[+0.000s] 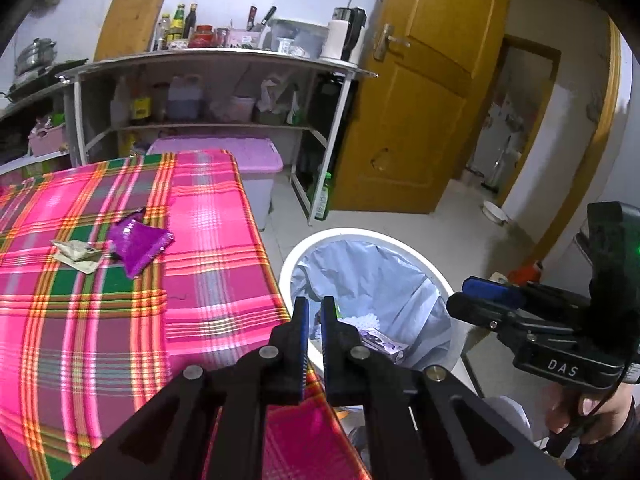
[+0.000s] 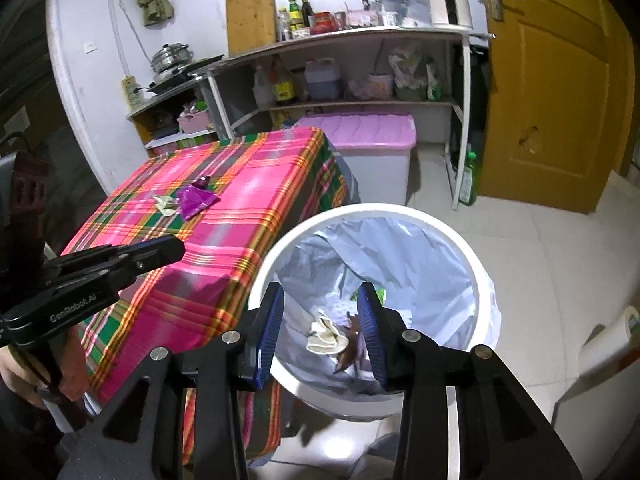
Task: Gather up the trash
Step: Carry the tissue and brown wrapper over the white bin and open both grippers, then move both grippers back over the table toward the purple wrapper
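Note:
A purple wrapper (image 1: 141,243) and a crumpled pale wrapper (image 1: 78,254) lie on the pink plaid tablecloth (image 1: 120,320); both show in the right wrist view, purple wrapper (image 2: 196,199), pale wrapper (image 2: 165,204). A white trash bin (image 2: 476,256) with a blue liner stands beside the table and holds a pale wrapper (image 2: 326,336) and a brown scrap (image 2: 349,350). My right gripper (image 2: 320,332) is open and empty above the bin. My left gripper (image 1: 314,320) is shut and empty at the table's edge next to the bin (image 1: 360,236).
A white shelf unit (image 1: 224,60) with bottles and jars stands behind the table. A pink-lidded storage box (image 1: 248,160) sits below it. A yellow wooden door (image 1: 420,100) is at the right. A green bottle (image 1: 323,196) stands on the tiled floor.

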The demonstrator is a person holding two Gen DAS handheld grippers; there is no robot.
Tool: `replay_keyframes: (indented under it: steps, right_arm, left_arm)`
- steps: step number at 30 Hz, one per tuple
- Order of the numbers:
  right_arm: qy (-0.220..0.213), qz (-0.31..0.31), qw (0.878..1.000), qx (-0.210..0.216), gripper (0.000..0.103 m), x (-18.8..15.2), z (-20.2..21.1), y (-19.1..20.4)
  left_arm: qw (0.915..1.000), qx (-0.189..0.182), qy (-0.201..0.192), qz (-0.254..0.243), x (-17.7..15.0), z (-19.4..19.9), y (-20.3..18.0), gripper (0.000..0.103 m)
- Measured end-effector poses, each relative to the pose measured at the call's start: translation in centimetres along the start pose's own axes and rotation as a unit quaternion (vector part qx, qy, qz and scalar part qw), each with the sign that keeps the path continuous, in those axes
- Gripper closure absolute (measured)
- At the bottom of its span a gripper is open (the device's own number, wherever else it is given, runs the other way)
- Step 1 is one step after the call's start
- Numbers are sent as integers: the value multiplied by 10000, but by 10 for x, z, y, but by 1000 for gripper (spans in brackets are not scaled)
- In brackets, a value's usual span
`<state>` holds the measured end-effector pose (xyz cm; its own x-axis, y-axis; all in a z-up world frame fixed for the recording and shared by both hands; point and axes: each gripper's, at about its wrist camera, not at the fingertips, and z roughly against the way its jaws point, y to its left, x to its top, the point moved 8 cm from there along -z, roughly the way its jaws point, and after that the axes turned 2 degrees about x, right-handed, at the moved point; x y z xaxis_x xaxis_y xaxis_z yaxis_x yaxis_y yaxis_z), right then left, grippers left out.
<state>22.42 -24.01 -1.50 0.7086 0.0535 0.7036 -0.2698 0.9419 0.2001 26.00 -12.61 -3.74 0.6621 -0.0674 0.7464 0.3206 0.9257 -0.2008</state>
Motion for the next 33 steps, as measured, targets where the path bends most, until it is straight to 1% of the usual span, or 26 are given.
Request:
replay_keyframes:
  steps: [8, 14, 17, 20, 21, 25, 30, 33]
  right_arm:
    - [-101, 192, 9996, 179, 64, 7, 2, 24]
    - [-45, 332, 9987, 389, 63, 9, -8, 40]
    - [-32, 392, 9981, 484, 55, 11, -13, 49]
    - [-8, 437, 9972, 599, 54, 15, -20, 58]
    - [4, 450, 9971, 621, 54, 16, -22, 61]
    - [28, 566, 9958, 713, 54, 22, -29, 74]
    - [29, 783, 9935, 824, 51, 29, -39, 91]
    - [51, 868, 9924, 866, 50, 33, -45, 98]
  left_arm:
    - [9994, 241, -223, 80, 2, 30, 20, 98]
    - [9984, 449, -285, 206, -4, 44, 39, 98]
    - [9974, 593, -280, 292, -9, 50, 57, 98]
    - [9961, 739, -283, 398, -13, 56, 75, 98]
    - [9954, 794, -290, 448, -14, 59, 83, 97]
    - [9928, 976, -343, 600, -15, 67, 106, 86]
    - [9893, 1171, -429, 762, -12, 75, 132, 84]
    - [9872, 1269, -453, 849, -11, 78, 142, 80]
